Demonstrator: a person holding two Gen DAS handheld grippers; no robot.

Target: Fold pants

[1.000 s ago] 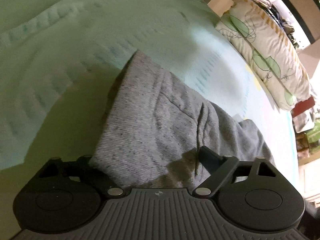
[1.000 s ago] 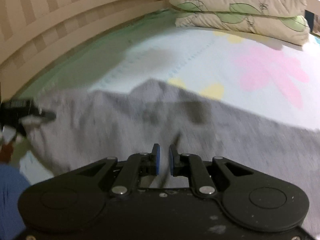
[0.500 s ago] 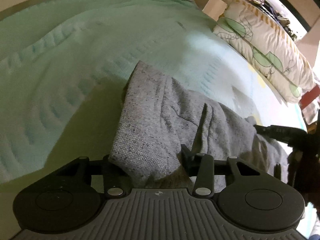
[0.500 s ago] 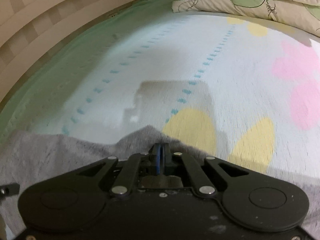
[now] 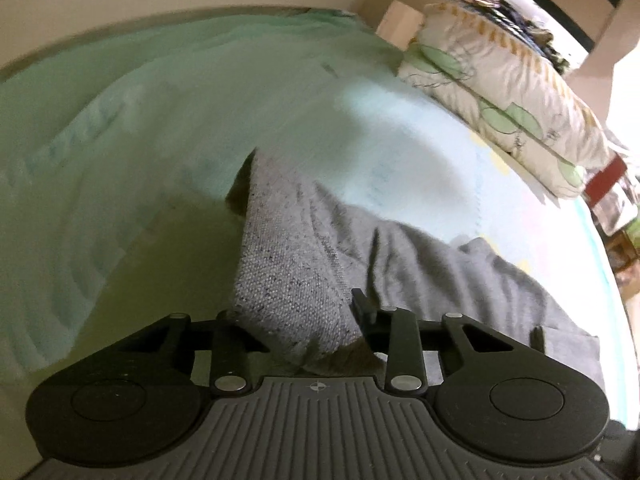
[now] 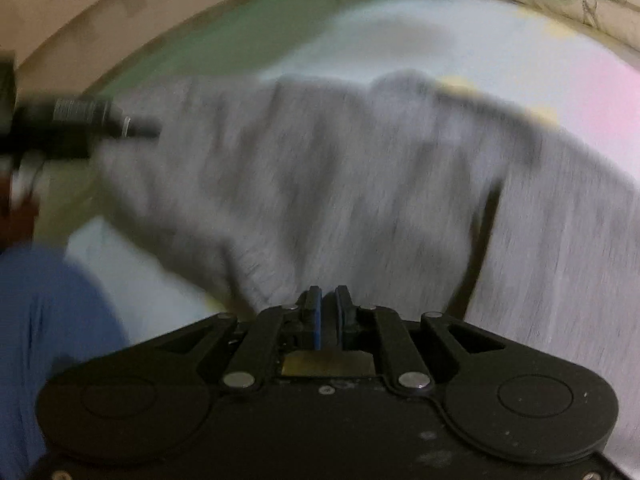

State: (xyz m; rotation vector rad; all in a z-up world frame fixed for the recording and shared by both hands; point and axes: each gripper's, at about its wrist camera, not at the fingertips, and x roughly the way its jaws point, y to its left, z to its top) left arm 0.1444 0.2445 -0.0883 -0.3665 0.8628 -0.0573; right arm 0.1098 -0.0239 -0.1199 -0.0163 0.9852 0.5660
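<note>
While I watched the left wrist view, the pants (image 5: 360, 256) were my landmark: grey knit, lying rumpled on the bed (image 5: 132, 168), whose pale green sheet spread to the left of them and beyond. My left tool (image 5: 296, 320) had its fingers set fairly wide with a thick fold of the pants bunched between them; I could not tell whether they truly pinched it. Stacked leaf-print pillows (image 5: 508, 92) lay beyond the pants to the right, well apart from them.

Through the blurred right wrist view, the left tool (image 6: 132, 132) showed at the pants' (image 6: 360, 184) left edge, and a blue sleeve or leg (image 6: 48, 344) sat below it. My right tool (image 6: 328, 304) hung at the pants' near edge, blue pads (image 6: 317, 320) narrowly apart, with no cloth visibly between them. Pink and yellow print on the bed (image 6: 592, 92) showed beyond the pants to the right.
</note>
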